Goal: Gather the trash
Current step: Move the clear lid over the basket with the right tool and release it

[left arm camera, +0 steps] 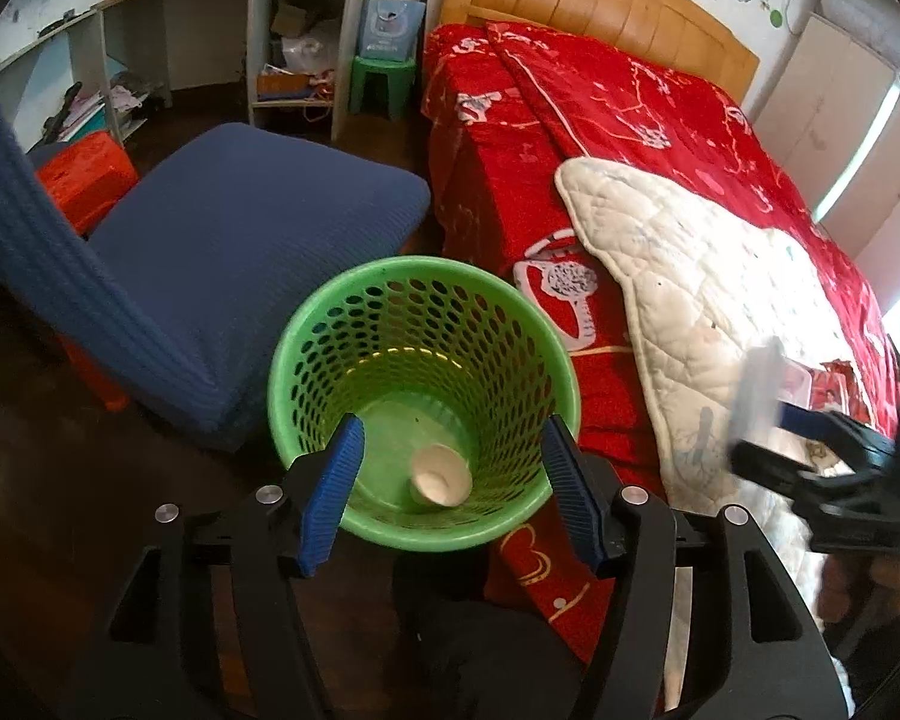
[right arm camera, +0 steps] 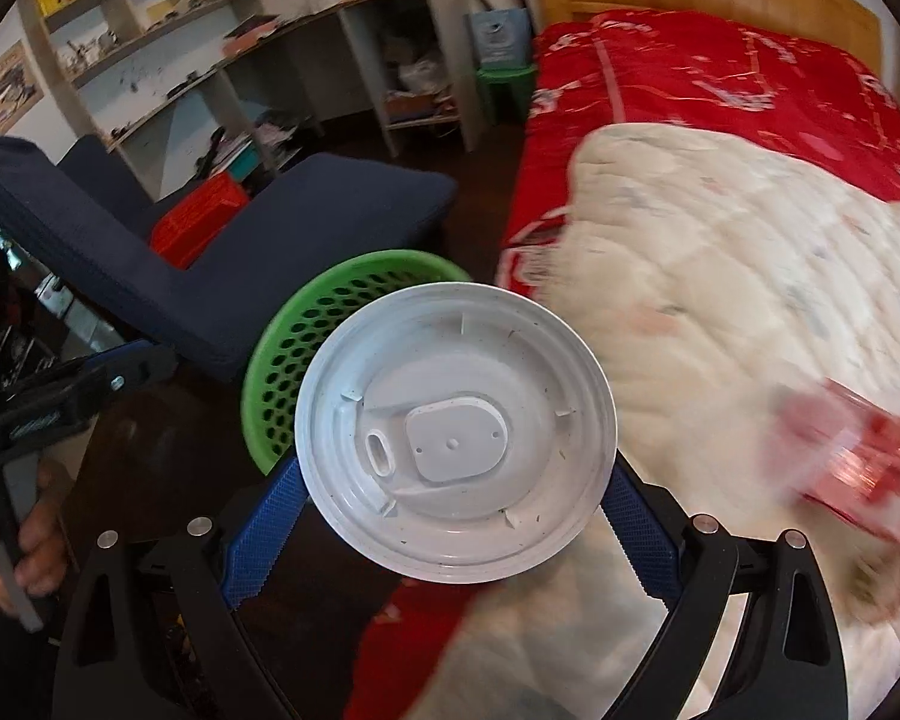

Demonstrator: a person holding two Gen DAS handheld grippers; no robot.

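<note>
Behind the lid (right arm camera: 456,438), half the green basket (right arm camera: 282,360) hides; red packet (right arm camera: 858,456) blurred.

Green perforated basket (left arm camera: 424,360), white lid (right arm camera: 456,432), red floral bedspread (left arm camera: 600,114), blue chair (left arm camera: 240,222).

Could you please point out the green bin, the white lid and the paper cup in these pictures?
green bin (left arm camera: 306,324): left wrist view, on its left rim.
white lid (right arm camera: 456,438): right wrist view, on its raised centre.
paper cup (left arm camera: 441,475): left wrist view, on its open mouth.
</note>
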